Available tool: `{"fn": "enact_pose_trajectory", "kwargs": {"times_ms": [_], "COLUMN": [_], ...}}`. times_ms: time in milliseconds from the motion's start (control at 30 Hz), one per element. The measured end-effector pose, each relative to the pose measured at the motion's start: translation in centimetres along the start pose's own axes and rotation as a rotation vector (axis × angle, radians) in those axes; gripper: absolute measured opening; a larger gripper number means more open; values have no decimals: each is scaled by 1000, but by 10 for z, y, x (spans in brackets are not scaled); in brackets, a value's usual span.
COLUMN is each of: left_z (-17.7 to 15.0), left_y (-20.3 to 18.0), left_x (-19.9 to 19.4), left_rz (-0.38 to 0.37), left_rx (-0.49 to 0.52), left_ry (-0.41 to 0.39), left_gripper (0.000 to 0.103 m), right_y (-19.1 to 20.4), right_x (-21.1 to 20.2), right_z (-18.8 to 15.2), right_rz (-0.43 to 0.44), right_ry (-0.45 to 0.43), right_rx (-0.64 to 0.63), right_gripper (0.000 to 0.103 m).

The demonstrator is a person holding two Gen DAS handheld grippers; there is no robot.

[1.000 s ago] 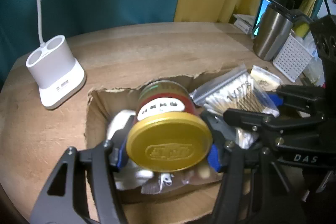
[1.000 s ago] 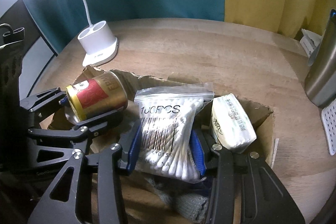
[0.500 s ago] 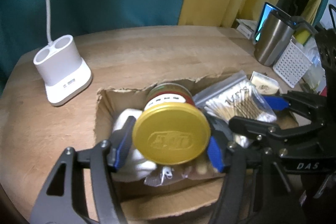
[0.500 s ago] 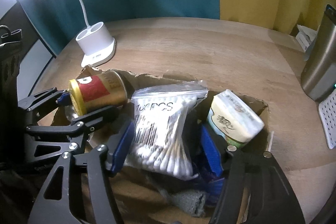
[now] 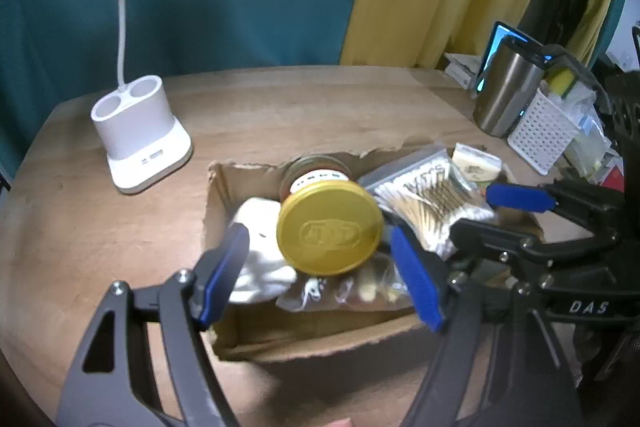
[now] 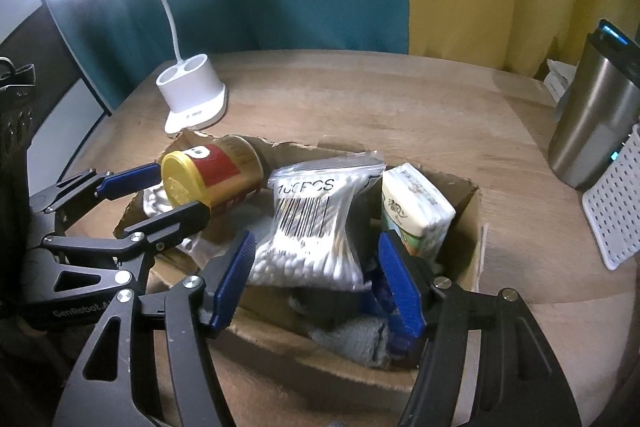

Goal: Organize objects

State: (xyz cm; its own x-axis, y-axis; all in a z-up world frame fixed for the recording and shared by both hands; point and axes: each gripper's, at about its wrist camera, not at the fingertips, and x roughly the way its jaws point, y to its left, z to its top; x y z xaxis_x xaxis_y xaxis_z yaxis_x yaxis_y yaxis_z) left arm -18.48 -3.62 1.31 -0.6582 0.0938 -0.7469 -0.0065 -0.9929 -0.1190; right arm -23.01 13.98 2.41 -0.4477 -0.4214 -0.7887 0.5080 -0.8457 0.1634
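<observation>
Both grippers opening since earlier frame, letting go. Left gripper (image 5: 320, 259) standing spread, released around gold-lidded tin (image 5: 330, 229), tin lying tilted in cardboard box (image 5: 320, 343). Right gripper (image 6: 316, 279) gaping, released beside cotton swab bag (image 6: 316, 227). Tin likely rigid, smooth, slippery: gripping across body. Bag soft, light, crushable: pinching mid-bag.

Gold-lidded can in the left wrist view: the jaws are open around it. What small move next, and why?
Probably draw the left gripper straight back. Its jaws stand open with a gap on each side of the can, which lies on its side in the cardboard box beside the cotton swab bag.
</observation>
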Motion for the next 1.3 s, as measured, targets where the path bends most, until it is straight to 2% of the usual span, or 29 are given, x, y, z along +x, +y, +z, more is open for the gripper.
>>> {"fn": "enact_pose_trajectory", "kwargs": {"times_ms": [700, 1300], "left_z": [-21, -47], "left_y": [-7, -20], "left_x": [-50, -87], "left_rz": [-8, -22], "left_rx": [-4, 22], "left_ry": [-67, -98], "left_gripper": [75, 75], "right_y": [20, 33], "right_x": [-45, -73], "right_z": [-27, -55], "right_rz": [-34, -52], "right_ry": [-71, -98], "right_rx": [-25, -23], "right_gripper": [68, 68]}}
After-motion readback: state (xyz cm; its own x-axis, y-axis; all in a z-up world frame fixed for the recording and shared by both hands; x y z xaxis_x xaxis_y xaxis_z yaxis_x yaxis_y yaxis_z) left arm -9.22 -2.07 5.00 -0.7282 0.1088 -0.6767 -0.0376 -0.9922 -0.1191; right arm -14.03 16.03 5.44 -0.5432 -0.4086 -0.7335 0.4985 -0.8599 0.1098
